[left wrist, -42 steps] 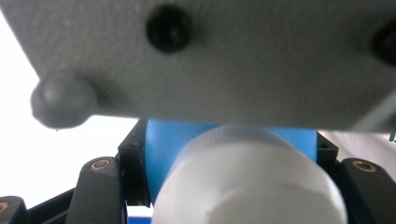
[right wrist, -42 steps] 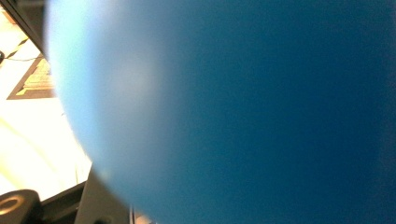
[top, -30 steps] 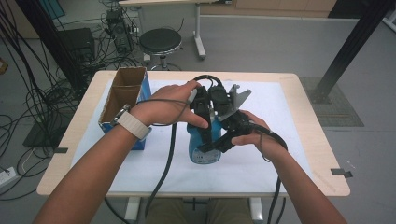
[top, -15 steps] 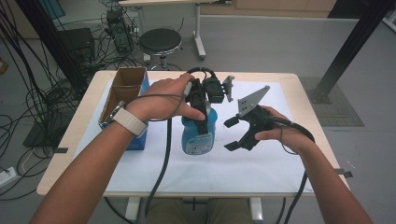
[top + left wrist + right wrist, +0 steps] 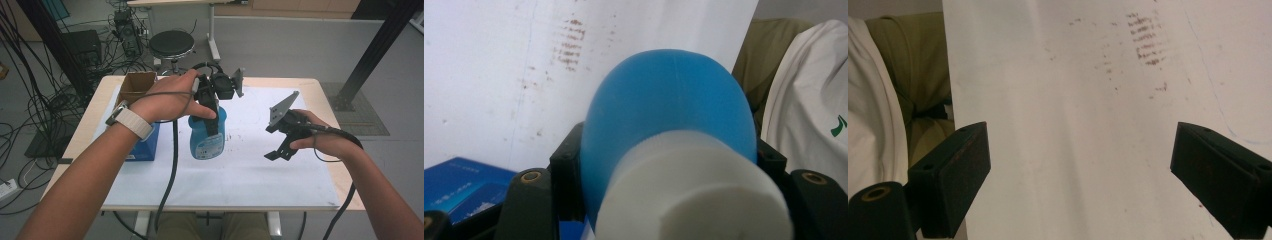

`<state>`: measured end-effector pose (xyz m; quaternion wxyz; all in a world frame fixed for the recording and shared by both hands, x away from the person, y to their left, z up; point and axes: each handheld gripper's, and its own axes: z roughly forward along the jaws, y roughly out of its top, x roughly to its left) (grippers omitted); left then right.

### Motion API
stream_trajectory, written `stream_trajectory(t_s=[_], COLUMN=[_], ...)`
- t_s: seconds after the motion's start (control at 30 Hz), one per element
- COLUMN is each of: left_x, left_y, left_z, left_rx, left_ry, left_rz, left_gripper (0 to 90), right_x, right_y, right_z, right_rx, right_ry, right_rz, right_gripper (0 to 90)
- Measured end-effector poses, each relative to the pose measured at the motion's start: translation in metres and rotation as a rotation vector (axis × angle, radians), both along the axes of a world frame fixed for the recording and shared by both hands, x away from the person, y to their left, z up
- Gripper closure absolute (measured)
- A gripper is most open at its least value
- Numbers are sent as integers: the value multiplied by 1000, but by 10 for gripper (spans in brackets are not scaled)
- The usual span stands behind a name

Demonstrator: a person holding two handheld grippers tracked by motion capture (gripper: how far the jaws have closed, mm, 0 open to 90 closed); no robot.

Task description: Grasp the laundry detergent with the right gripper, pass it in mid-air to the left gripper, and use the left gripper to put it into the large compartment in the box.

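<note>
Bottle (image 5: 207, 135): blue, upright at mat centre, long axis vertical, clamped near the neck by left gripper (image 5: 207, 107). Right gripper (image 5: 280, 145): jaws wide apart, empty, well apart to the bottle's right; left hand nearer.

A big sheet of paper (image 5: 240, 170) lies on the table (image 5: 330, 100) and covers most of its top. A bottle (image 5: 206, 135) stands on the paper near the middle. The left gripper (image 5: 212, 107) sits on top of the bottle, with a jaw on each side of it. To the left of the bottle, a box (image 5: 145, 145) lies at the paper's edge. Behind that box stands an open carton (image 5: 136, 82). The right gripper (image 5: 281, 145) hangs above the paper, well to the right of the bottle. A stool (image 5: 171, 44) stands on the floor behind the table.
</note>
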<state>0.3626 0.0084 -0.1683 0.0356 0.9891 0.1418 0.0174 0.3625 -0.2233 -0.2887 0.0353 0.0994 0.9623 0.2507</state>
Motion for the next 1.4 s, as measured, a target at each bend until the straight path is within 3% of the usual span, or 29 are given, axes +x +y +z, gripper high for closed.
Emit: stream_trajectory(t_s=[0.13,0.3,0.47,0.67,0.9,1.4], left_x=[4,10,14,20,29,60], left_y=[2,6,9,12,16,35], left_z=[5,15,25,38,51,67], left_rx=[21,27,9,17,26,53], left_ry=[2,2,-11,-30,-7,7], left_rz=[26,93,160,237,339,531], left_gripper=[371,371,371,371,371,372], right_x=[2,2,4,4,6,10], right_y=[-7,-13,-21,-27,-32,-42], right_z=[3,5,7,3,4,-4], right_rx=[-36,-76,-100,-128,-156,-142], right_ry=[-1,6,10,13,18,13], right_rz=[-22,-29,-32,-41,-37,-73], right_gripper=[93,95,95,95,96,104])
